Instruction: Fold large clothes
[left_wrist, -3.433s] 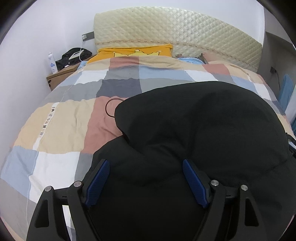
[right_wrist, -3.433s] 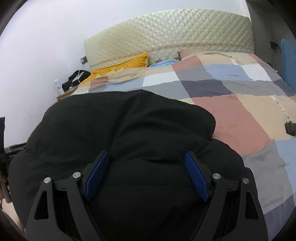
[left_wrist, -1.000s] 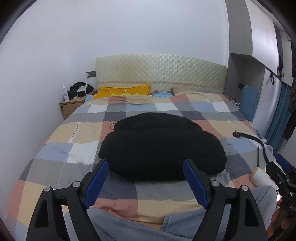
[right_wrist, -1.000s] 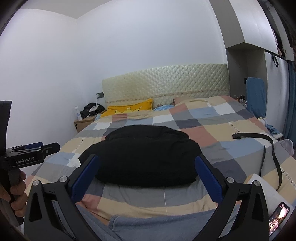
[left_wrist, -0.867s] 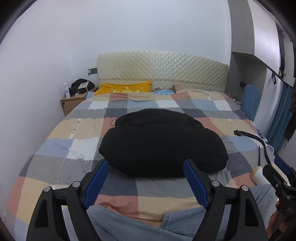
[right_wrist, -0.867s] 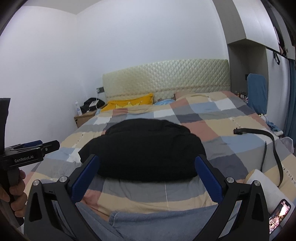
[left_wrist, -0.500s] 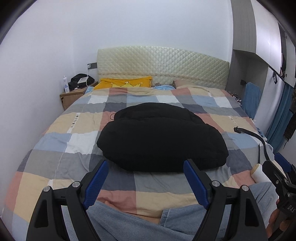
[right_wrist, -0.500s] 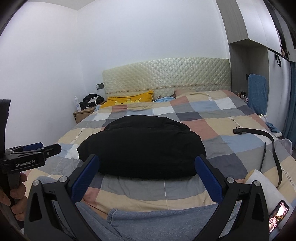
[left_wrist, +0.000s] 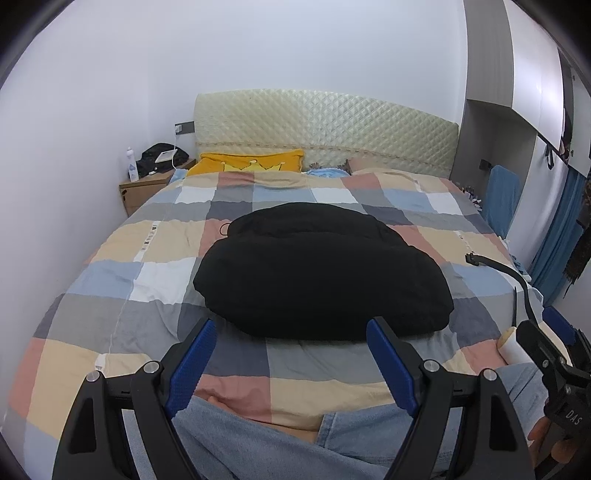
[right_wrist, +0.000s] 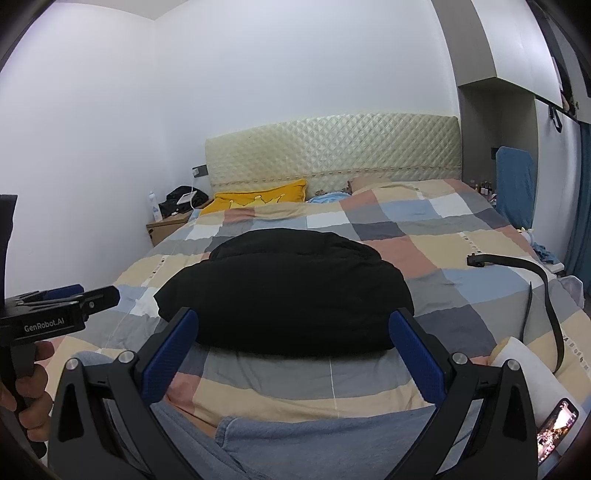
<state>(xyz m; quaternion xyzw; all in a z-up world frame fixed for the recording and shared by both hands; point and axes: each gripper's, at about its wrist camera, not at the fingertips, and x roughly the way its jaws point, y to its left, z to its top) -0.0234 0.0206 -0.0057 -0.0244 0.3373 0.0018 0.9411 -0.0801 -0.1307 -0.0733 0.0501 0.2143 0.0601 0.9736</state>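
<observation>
Only the right view shows a lit phone (right_wrist: 556, 428); both tongs gape empty.

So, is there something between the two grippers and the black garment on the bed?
Nothing visible blocks them. The black garment lies folded on the checked quilt, and only bare quilt separates it from the open left gripper and the open right gripper. The black strap lies off to the right.

I see a home bedroom, bed with checked quilt (left_wrist: 155, 266), quilted headboard (left_wrist: 325, 125), yellow pillow (left_wrist: 247, 162), wooden nightstand (left_wrist: 144, 188).
</observation>
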